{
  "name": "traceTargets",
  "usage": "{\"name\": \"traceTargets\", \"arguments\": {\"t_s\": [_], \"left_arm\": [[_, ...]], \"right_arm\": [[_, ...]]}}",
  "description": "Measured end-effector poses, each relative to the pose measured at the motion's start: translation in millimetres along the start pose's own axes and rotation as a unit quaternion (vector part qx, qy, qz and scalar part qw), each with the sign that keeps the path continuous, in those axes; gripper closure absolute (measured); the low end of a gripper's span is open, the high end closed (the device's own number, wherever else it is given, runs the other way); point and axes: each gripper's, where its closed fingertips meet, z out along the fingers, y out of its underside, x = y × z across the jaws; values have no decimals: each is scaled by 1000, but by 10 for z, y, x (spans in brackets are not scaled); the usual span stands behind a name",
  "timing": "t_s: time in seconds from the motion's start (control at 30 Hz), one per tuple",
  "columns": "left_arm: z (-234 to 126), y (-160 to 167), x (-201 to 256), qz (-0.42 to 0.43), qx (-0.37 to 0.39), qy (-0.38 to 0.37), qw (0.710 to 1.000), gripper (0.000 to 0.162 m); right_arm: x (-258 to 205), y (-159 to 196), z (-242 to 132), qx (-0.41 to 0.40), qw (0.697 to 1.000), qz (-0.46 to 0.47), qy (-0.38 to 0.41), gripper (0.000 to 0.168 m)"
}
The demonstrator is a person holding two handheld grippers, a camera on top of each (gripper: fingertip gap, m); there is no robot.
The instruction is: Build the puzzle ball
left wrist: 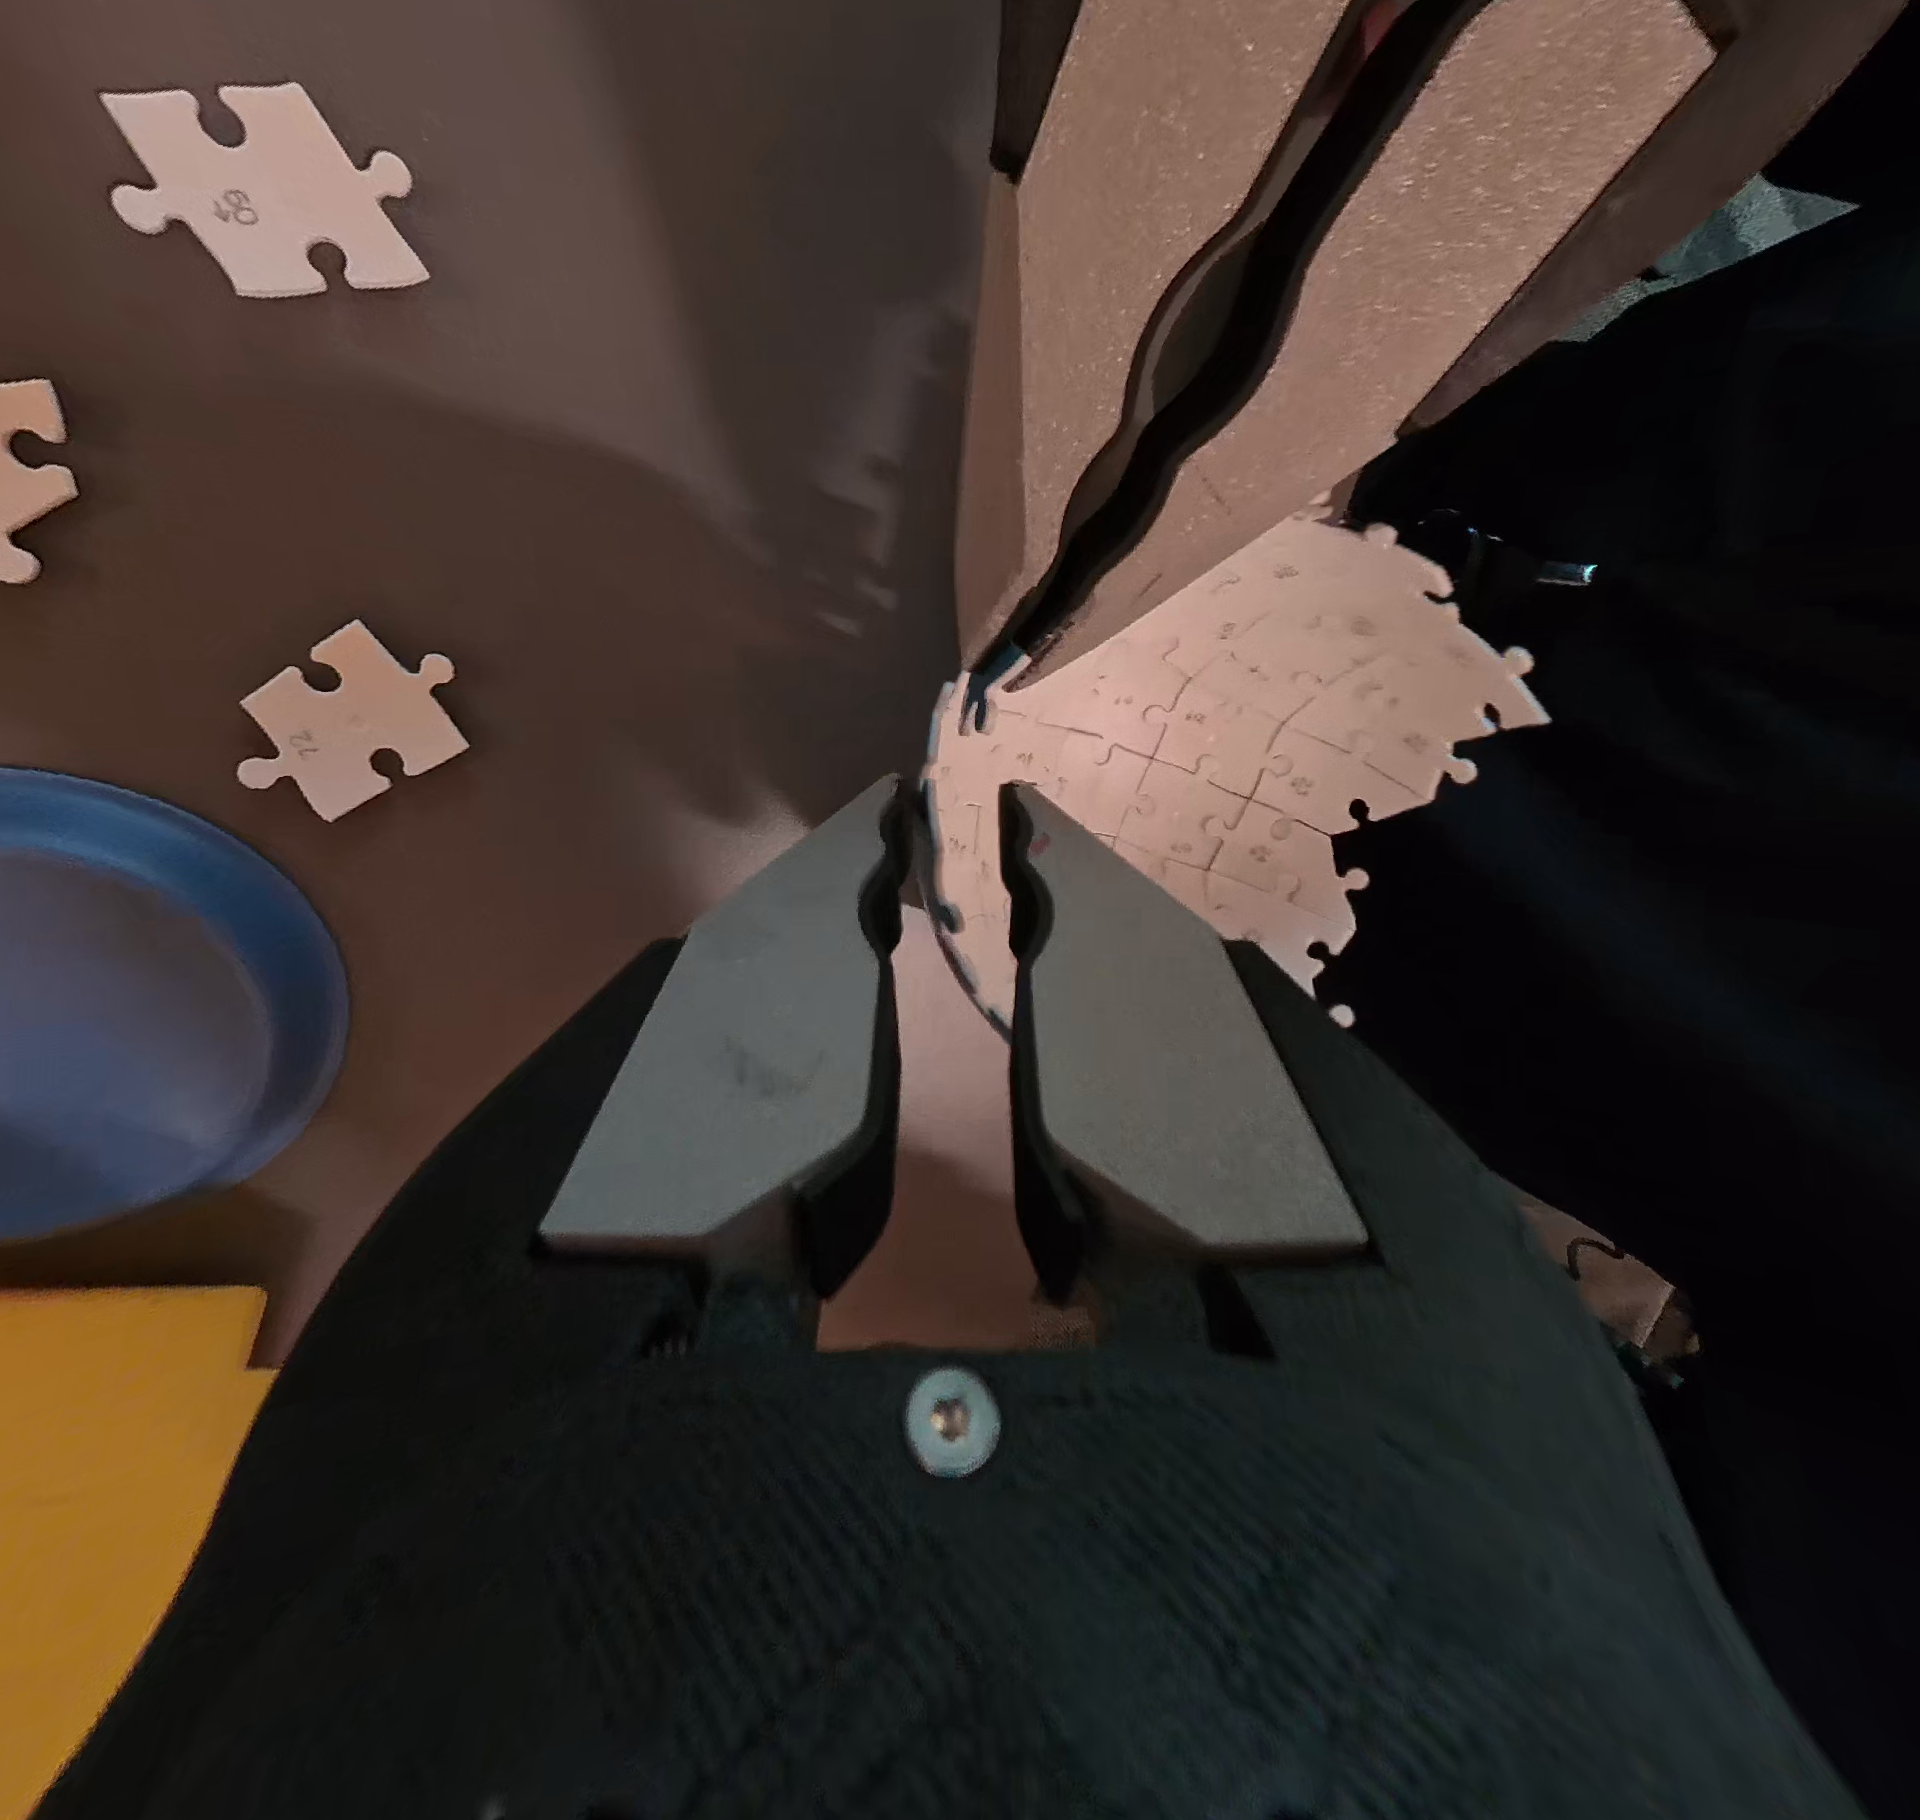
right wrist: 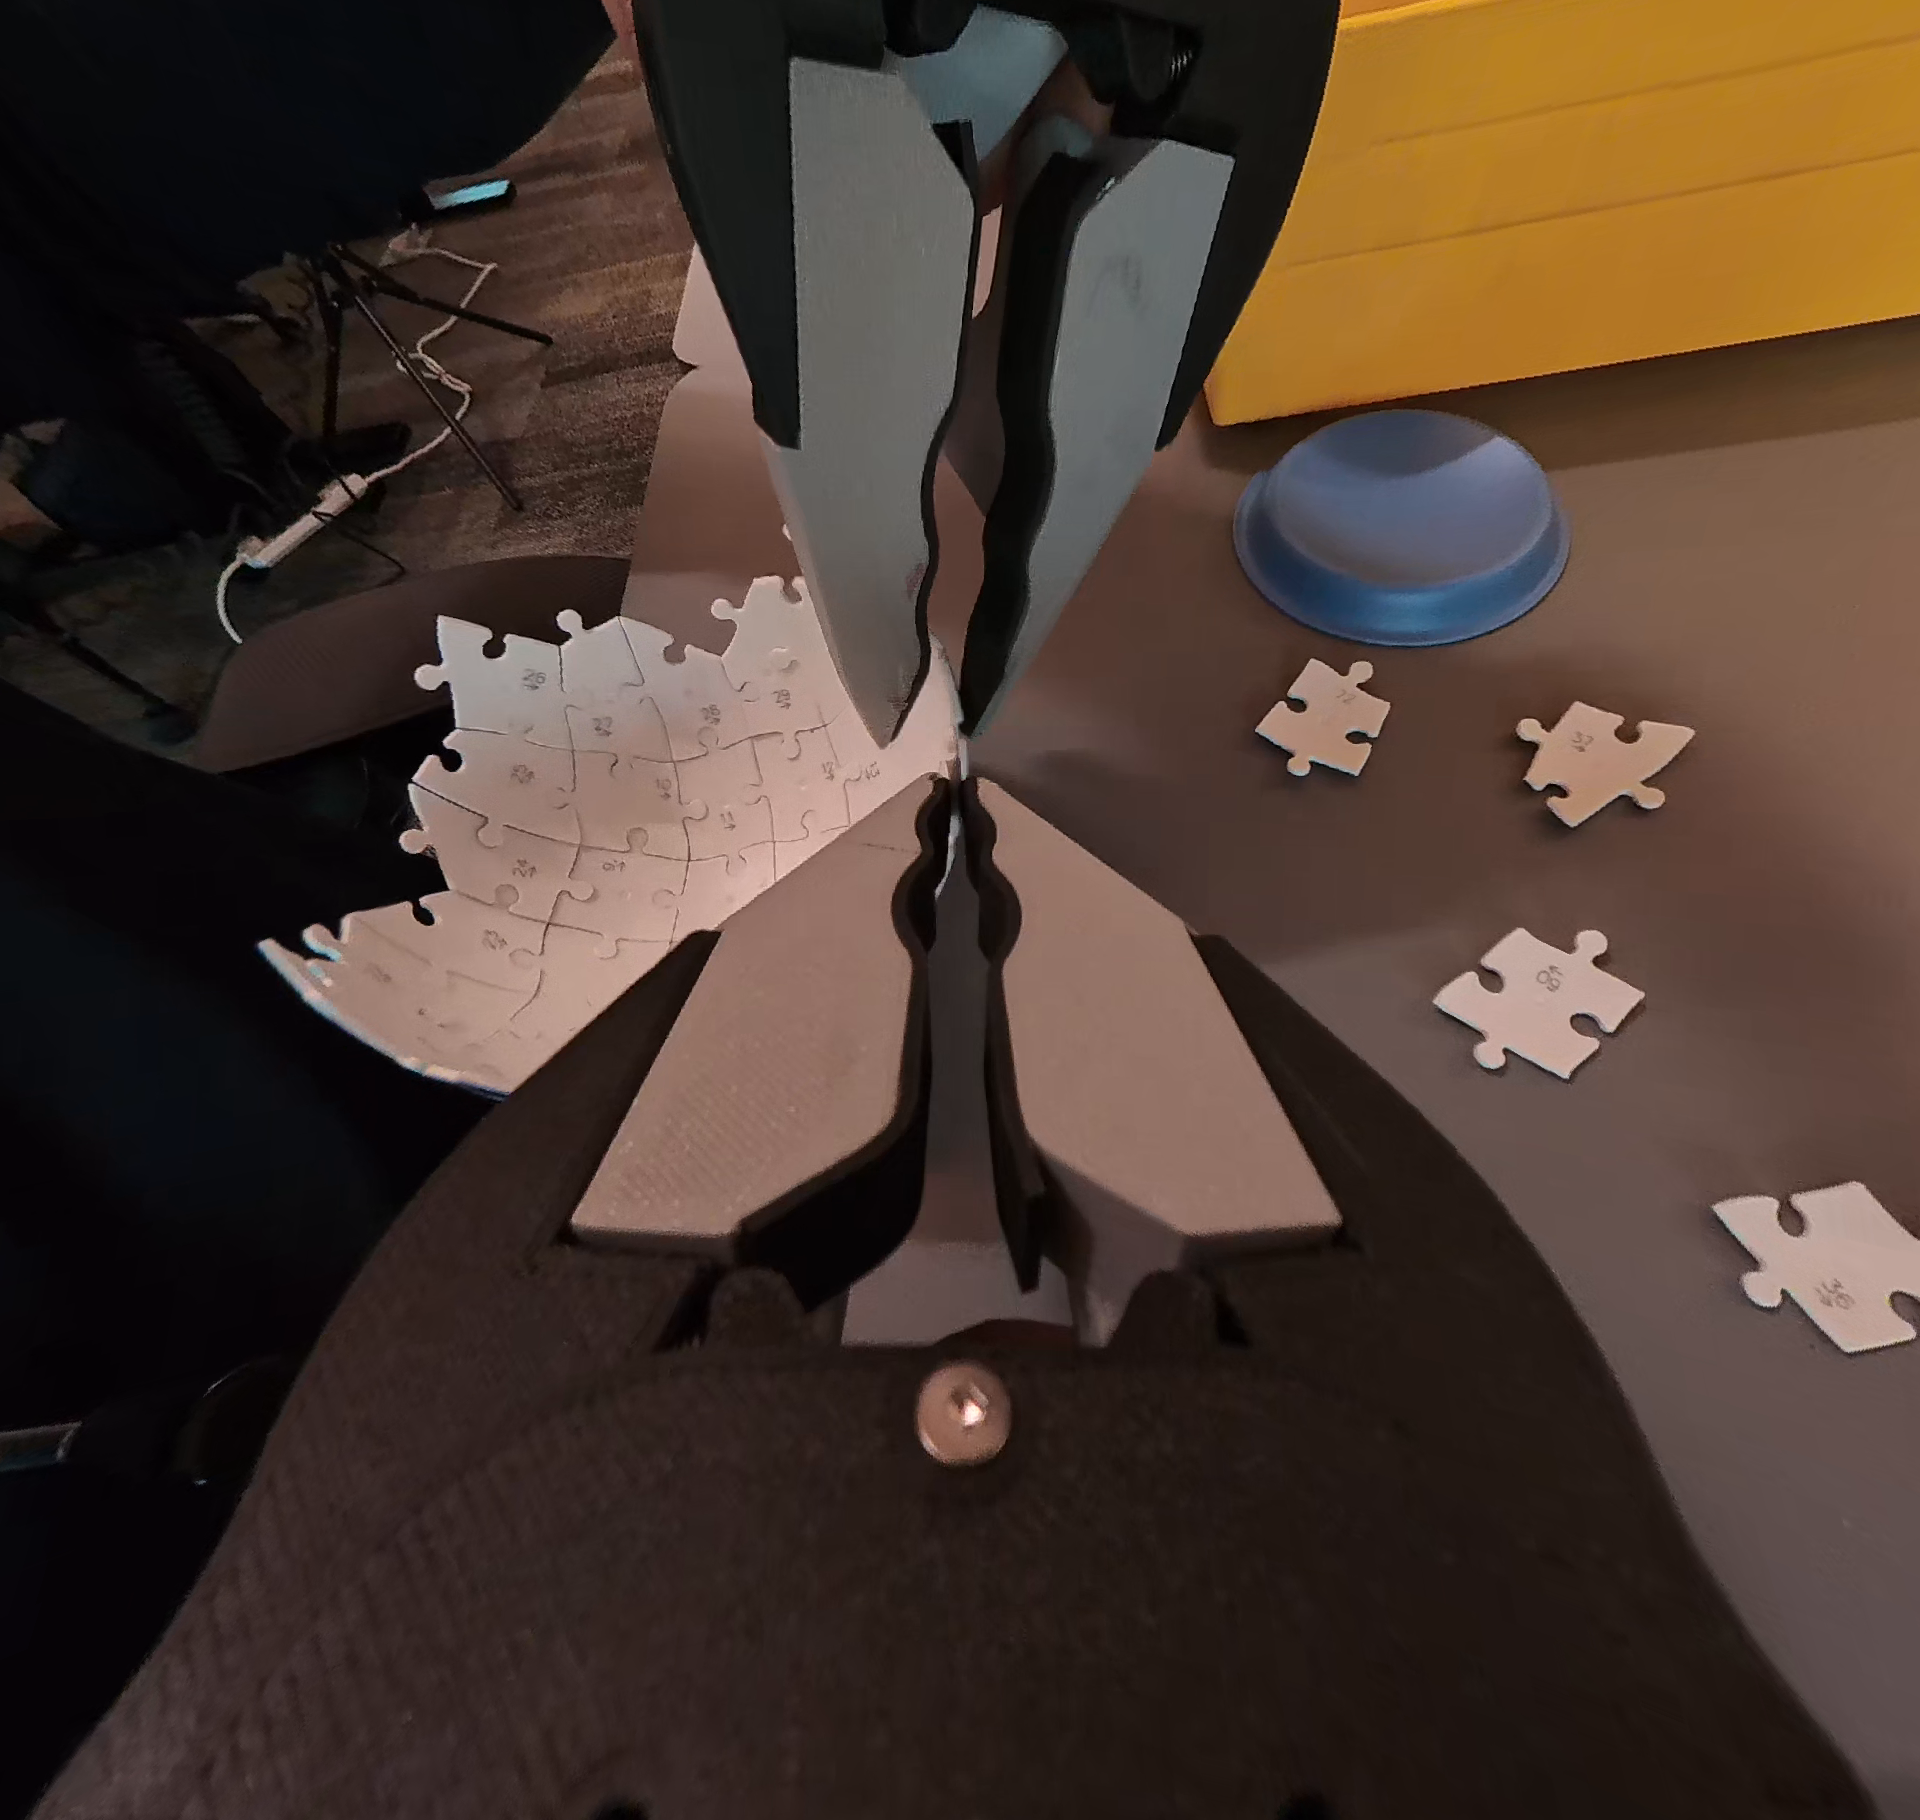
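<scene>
The white curved shell of joined puzzle pieces (right wrist: 613, 814) hangs off the dark worktop's (right wrist: 1299, 1095) edge, rim pinched by both: right claw (right wrist: 961, 799) and left claw (left wrist: 951, 804) clamped on it. Best squeeze gently, aligning tabs. 4 loose white pieces (right wrist: 1538, 1001) wait right; blue dish (right wrist: 1403, 544), yellow bin (right wrist: 1610, 160) far; carpet beyond.

You are viewing 2 dim, warm-lit wide-angle frames: edges bend outward, the blue dish (left wrist: 156, 1001) blurs, and soft shadows streak the table (left wrist: 623, 420).
</scene>
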Motion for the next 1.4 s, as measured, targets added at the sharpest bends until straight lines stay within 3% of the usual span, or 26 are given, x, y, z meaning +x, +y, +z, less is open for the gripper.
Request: {"name": "traceTargets", "arguments": {"t_s": [0.3, 1.4], "left_arm": [[56, 38, -2, -2, -13, -2, 1000, 152], [122, -73, -39, 17, -6, 36, 999, 145]], "right_arm": [[-4, 39, 32, -9, 1000, -3, 0, 168], [70, 108, 64, -17, 1000, 6, 10, 168]]}}
